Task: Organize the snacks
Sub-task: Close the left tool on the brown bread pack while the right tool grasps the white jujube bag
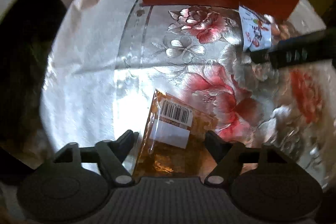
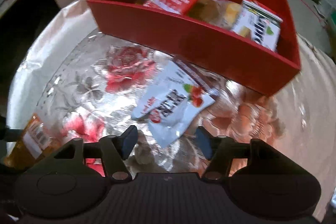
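Both grippers point down at a worktop [image 1: 88, 68] covered in a shiny floral cloth. The left gripper [image 1: 171, 139] has its fingers apart, with an amber snack packet [image 1: 172, 140] lying flat between them at the bottom centre of its view, barcode label up; neither pad looks pressed on it. The right gripper [image 2: 166, 140] is also spread, and the lower end of a white snack pouch [image 2: 174, 106] with red fruit print sits between its tips, not clamped. Across the top of both views is the red box [image 2: 189, 39], already holding several snack packs.
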Demonstrator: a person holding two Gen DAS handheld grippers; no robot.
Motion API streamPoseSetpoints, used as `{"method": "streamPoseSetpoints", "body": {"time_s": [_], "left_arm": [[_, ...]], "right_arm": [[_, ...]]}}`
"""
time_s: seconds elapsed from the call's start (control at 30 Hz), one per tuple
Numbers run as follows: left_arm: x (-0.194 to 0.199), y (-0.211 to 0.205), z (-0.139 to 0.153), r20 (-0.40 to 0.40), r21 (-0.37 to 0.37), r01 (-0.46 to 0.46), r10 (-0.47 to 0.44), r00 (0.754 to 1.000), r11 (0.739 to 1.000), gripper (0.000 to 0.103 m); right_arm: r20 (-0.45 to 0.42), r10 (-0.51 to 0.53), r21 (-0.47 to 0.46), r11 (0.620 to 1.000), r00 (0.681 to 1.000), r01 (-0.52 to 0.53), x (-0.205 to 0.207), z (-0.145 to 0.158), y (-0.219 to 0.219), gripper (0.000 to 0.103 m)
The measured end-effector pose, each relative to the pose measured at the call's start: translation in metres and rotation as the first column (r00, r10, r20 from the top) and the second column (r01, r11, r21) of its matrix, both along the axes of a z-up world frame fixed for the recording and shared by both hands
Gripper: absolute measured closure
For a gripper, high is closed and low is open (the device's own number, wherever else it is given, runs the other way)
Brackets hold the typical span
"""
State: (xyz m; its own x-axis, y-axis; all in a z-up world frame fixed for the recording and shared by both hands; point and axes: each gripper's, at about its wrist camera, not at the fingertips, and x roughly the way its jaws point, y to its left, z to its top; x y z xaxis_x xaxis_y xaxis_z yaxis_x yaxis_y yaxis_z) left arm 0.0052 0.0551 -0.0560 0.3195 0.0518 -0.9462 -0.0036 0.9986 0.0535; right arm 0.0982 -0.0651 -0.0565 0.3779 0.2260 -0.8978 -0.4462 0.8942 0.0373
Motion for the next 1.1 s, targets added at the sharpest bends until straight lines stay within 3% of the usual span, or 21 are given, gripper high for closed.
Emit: {"method": "streamPoseSetpoints", "body": {"time_s": [0.17, 0.33, 0.43, 0.53, 0.57, 0.7, 0.83, 0.93, 1.03, 1.1], "left_arm": [[-0.008, -0.012, 0.005, -0.006, 0.092, 0.093, -0.093, 0.996, 0.991, 0.027], [-0.013, -0.017, 0.013, 0.054, 0.18, 0.113, -0.124, 0.991, 0.977, 0.027], [-0.009, 0.001, 0.031, 0.091, 0.088, 0.077, -0.085, 0.992, 0.993, 0.027], [-0.007, 0.022, 0.04, 0.081, -0.036, 0.033, -0.03, 0.996, 0.999, 0.027], [-0.007, 0.025, 0.041, 0.08, -0.045, 0.025, -0.021, 0.997, 0.999, 0.027], [-0.01, 0.024, 0.036, 0.068, -0.023, 0.008, -0.006, 0.998, 1.0, 0.027], [-0.013, 0.016, 0.015, 0.018, 0.052, 0.0, -0.001, 1.0, 0.999, 0.026], [-0.017, 0.014, -0.001, -0.063, 0.002, -0.018, 0.018, 0.998, 1.0, 0.026], [-0.026, 0.017, -0.008, -0.081, -0.024, -0.075, 0.073, 0.994, 0.997, 0.032], [-0.029, 0.017, -0.004, -0.072, -0.03, -0.078, 0.076, 0.994, 0.996, 0.044]], "right_arm": [[-0.007, -0.099, 0.066, 0.993, 0.995, 0.099, 0.007, 0.004, -0.008, 0.015], [0.006, -0.105, 0.045, 0.993, 0.994, 0.105, 0.014, -0.004, 0.016, 0.014], [0.024, -0.115, -0.043, 0.992, 0.993, 0.116, 0.021, -0.016, 0.028, 0.0], [0.034, -0.13, -0.055, 0.99, 0.991, 0.132, 0.025, -0.019, 0.032, 0.0], [0.027, -0.134, -0.054, 0.989, 0.991, 0.135, 0.027, -0.019, 0.032, 0.0], [0.058, -0.132, -0.039, 0.99, 0.99, 0.134, 0.021, -0.02, 0.028, 0.0], [0.067, -0.105, -0.05, 0.993, 0.992, 0.109, 0.018, -0.019, 0.025, 0.001], [0.108, -0.024, -0.082, 0.996, 0.994, 0.033, 0.009, -0.014, 0.034, 0.009], [0.119, 0.01, -0.084, 0.996, 0.993, 0.0, 0.002, -0.012, 0.036, 0.02], [0.103, 0.014, -0.064, 0.998, 0.995, -0.008, -0.001, -0.009, 0.036, 0.027]]}}
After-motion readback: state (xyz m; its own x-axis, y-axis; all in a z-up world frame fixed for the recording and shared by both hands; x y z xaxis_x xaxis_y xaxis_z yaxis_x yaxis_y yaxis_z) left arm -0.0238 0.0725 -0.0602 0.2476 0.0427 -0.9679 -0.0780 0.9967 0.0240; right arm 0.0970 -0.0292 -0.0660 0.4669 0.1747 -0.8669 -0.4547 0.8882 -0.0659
